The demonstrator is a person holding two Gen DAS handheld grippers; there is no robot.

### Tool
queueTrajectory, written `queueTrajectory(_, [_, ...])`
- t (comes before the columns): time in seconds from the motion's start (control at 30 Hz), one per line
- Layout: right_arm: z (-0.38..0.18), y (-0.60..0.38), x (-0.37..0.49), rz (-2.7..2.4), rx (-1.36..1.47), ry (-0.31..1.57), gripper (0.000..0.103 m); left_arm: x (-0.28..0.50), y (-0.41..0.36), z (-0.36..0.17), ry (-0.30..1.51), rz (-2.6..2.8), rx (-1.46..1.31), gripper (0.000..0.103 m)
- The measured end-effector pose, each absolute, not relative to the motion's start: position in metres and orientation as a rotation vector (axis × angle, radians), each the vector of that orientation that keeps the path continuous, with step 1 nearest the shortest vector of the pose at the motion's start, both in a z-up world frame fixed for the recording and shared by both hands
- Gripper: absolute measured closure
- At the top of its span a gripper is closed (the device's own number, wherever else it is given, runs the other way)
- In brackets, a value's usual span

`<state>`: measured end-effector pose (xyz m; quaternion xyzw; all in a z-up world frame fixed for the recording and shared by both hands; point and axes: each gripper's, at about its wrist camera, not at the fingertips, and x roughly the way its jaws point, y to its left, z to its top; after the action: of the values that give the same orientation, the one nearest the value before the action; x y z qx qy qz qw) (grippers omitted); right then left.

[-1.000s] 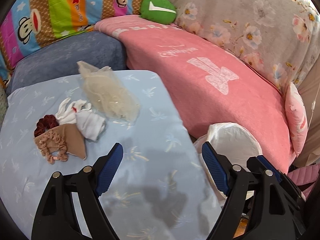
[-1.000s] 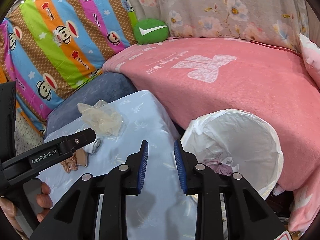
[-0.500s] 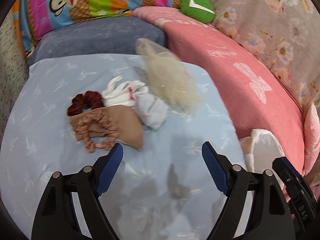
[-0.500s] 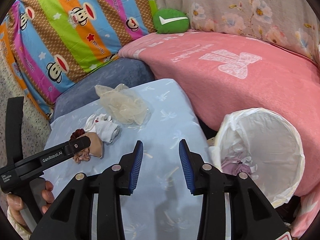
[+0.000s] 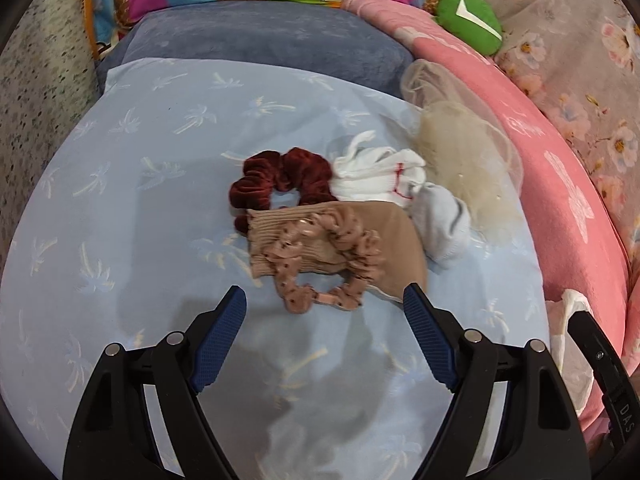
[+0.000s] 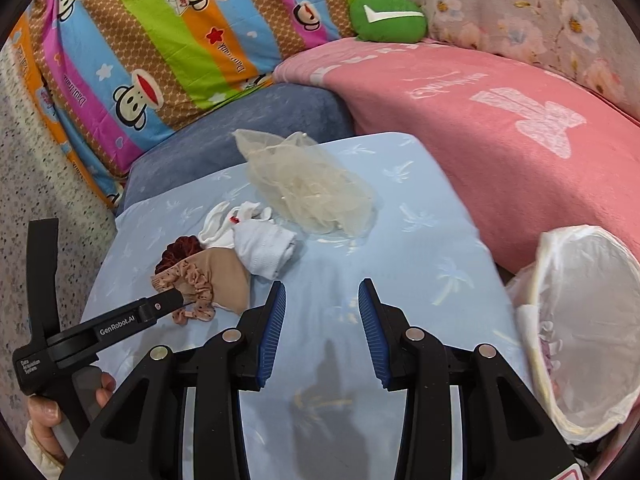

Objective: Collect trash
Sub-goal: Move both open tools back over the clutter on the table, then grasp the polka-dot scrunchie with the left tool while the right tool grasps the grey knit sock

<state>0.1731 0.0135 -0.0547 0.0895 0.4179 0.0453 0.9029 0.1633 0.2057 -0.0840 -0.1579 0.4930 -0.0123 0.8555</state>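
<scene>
Light-blue cushion point(image 5: 120, 200) beside pink sofa. Pile remains near cushion centre: tan sock point(image 5: 384, 236), pink scrunchie point(image 5: 340, 264), red scrunchie point(image 5: 280, 180), white socks point(image 5: 376, 180), mesh point(image 5: 464, 160). Lined bin point(image 6: 580, 320) off the right edge holds some scraps. Left gripper point(image 5: 324, 320) wide, empty, at pile; right gripper point(image 6: 322, 320) partly open, empty. Most collecting left.

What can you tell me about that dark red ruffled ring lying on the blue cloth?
The dark red scrunchie is a gathered, velvety-looking fabric ring with an open middle. It lies flat on the pale blue palm-print cloth, at the far left of the small pile. The tan ribbed cloth overlaps its near edge, and the white glove touches its right side. No gripper touches it.
</scene>
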Motion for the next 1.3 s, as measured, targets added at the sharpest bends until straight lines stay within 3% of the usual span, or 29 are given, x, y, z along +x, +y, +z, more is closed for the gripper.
queueTrajectory(0.1, [-0.060,0.026,0.187,0.109,0.182,0.876,0.062,0.170,0.212,-0.091,1.049,-0.022,-0.336,0.030])
queueTrajectory(0.37, [-0.075,0.059,0.225,0.143,0.162,0.910,0.058,0.183,0.228,-0.106,1.084,-0.005,-0.378,0.054])
queueTrajectory(0.6, [-0.092,0.077,0.256,0.148,0.164,0.945,0.058,0.187,0.228,-0.112,1.101,-0.032,-0.387,0.065])
queueTrajectory(0.83, [-0.119,0.082,0.270,0.132,0.177,0.994,0.058,0.187,0.226,-0.115,1.112,-0.058,-0.380,0.086])
queueTrajectory(1.03, [-0.121,0.082,0.262,0.141,0.180,0.997,0.076,0.180,0.230,-0.113,1.108,-0.058,-0.399,0.090])
queueTrajectory(1.1, [-0.119,0.080,0.258,0.150,0.185,0.998,0.088,0.176,0.230,-0.111,1.107,-0.058,-0.401,0.091])
queueTrajectory(1.3, [-0.108,0.074,0.237,0.155,0.176,0.981,0.098,0.166,0.223,-0.100,1.086,-0.070,-0.393,0.094])
